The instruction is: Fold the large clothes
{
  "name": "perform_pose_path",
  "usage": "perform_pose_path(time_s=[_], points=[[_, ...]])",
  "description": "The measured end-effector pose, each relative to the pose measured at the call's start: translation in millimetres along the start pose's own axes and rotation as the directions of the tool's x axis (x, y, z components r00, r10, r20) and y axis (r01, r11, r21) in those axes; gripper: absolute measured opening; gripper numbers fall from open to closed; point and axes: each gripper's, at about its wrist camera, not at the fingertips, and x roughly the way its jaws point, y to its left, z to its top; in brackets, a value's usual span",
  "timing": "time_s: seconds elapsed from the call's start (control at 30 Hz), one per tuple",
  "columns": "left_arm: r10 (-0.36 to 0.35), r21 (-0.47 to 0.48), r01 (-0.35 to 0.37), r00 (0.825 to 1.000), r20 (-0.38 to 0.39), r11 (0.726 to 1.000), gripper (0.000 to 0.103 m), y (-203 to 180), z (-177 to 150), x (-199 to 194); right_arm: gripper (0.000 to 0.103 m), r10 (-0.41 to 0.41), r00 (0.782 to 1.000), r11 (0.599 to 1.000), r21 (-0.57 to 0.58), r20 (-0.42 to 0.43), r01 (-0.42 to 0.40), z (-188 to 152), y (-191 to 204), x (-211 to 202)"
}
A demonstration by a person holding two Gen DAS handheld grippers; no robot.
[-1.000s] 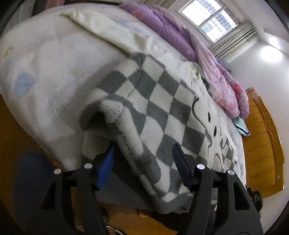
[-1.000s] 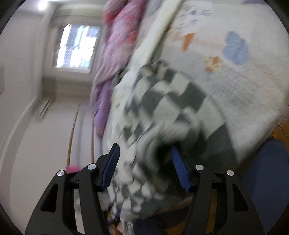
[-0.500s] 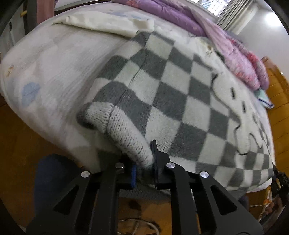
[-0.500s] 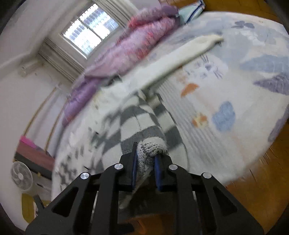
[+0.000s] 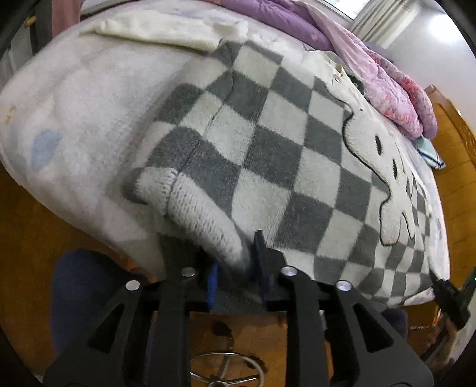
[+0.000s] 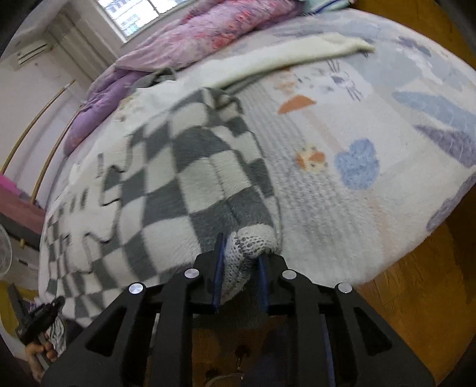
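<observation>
A bed [image 5: 89,125] with a pale printed cover stands on a wooden floor [image 6: 416,282], with a purple-pink quilt [image 5: 372,68] heaped along its far side below a bright window [image 6: 134,12]. The grey-and-white checked sweater [image 5: 267,143] lies spread on the bed, its near edge hanging over the side; a cream garment [image 6: 297,53] lies beyond it. The left hand-held gripper [image 5: 235,268] is clamped on the knitted ribbed hem at one corner; the jaws have just eased apart slightly, yet the fabric is still pinched between the blue pads. The right hand-held gripper [image 6: 239,265] likewise grips a ribbed corner bunched between its pads, its jaws having just widened a little. How far the hem hangs below the bed edge is hidden behind both gripper bodies. The sweater's cartoon figure is cut off and distorted at the frame margin. The other gripper shows only as a dark blurred shape at each view's edge. A metal ring below the left gripper is unidentifiable.
</observation>
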Motion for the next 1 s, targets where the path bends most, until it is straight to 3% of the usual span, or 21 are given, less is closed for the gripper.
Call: perform_pose_path(time_s=[0.07, 0.23, 0.33, 0.43, 0.53, 0.67, 0.8, 1.0], points=[[0.005, 0.006, -0.005, 1.0, 0.006, 1.0, 0.039, 2, -3, -11, 0.021, -0.031, 0.999, 0.998, -0.046, 0.01, 0.032, -1, 14, -15], [0.069, -0.023, -0.068, 0.997, 0.037, 0.997, 0.042, 11, -6, -44, 0.023, -0.126, 0.992, 0.99, -0.055, 0.017, 0.127, -4, 15, -37], [0.053, -0.016, -0.051, 0.993, 0.104, 0.999, 0.043, 10, 0, -61, 0.024, -0.097, 0.994, 0.993, -0.06, 0.053, 0.1, -1, 17, -46], [0.043, 0.033, -0.048, 0.987, 0.155, 0.998, 0.046, -5, 17, -57, 0.023, -0.04, 0.999, 0.993, -0.113, 0.028, 0.043, 5, 34, -26], [0.051, 0.063, -0.057, 0.994, 0.097, 0.996, 0.057, -14, 32, -27, 0.021, -0.058, 0.998, 0.986, -0.161, -0.026, 0.053, 8, 47, 8], [0.082, 0.02, -0.081, 0.996, -0.028, 0.996, 0.057, 0, 32, 21, 0.018, -0.11, 0.981, 0.988, -0.128, -0.157, 0.09, 3, 31, 56], [0.095, 0.065, -0.094, 0.995, -0.007, 0.993, 0.056, -1, 25, 29, 0.017, -0.098, 0.979, 0.989, -0.125, -0.18, 0.076, 4, 25, 67], [0.022, 0.025, -0.022, 1.0, 0.011, 0.999, 0.062, 7, 24, 24, 0.017, -0.157, 0.973, 0.977, -0.17, -0.17, 0.128, 12, 50, 56]])
